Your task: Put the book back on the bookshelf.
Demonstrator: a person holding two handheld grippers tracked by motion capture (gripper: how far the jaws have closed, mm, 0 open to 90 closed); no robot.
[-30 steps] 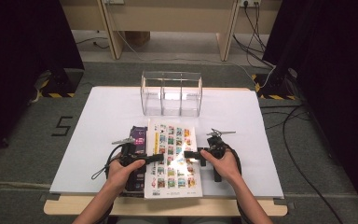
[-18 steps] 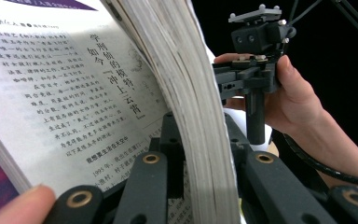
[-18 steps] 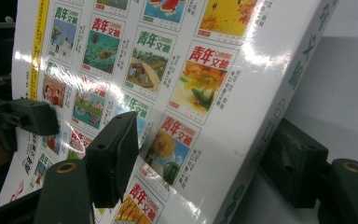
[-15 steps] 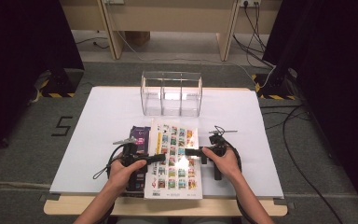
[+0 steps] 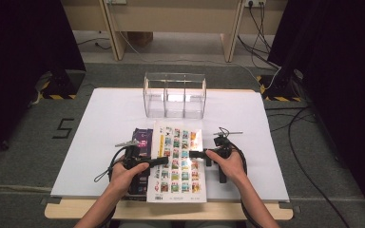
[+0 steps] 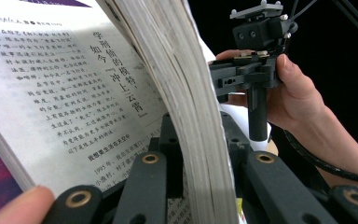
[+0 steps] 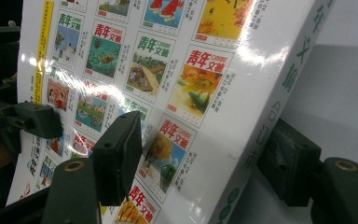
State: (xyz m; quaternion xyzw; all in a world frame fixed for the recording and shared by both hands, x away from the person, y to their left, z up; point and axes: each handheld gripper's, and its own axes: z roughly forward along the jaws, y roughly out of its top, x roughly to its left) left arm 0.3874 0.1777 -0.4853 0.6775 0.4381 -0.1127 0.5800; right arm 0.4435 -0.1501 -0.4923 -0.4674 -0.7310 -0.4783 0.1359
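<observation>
the left gripper (image 5: 164, 160) has its jaws clamped on the book's (image 5: 178, 161) page edge. the book lies at the near edge of the white surface (image 5: 100, 123). the right gripper (image 5: 193, 154) grips its spine, jaws closed on it.

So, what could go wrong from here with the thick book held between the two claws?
1. The left claw pinches only a sheaf of pages of the thick book, which bows; the pages might crease or slip out.
2. The right claw straddles the spine edge and its glossy cover; that grip might slide.
3. The book overlaps the purple book beside it, which could be dragged along.
</observation>
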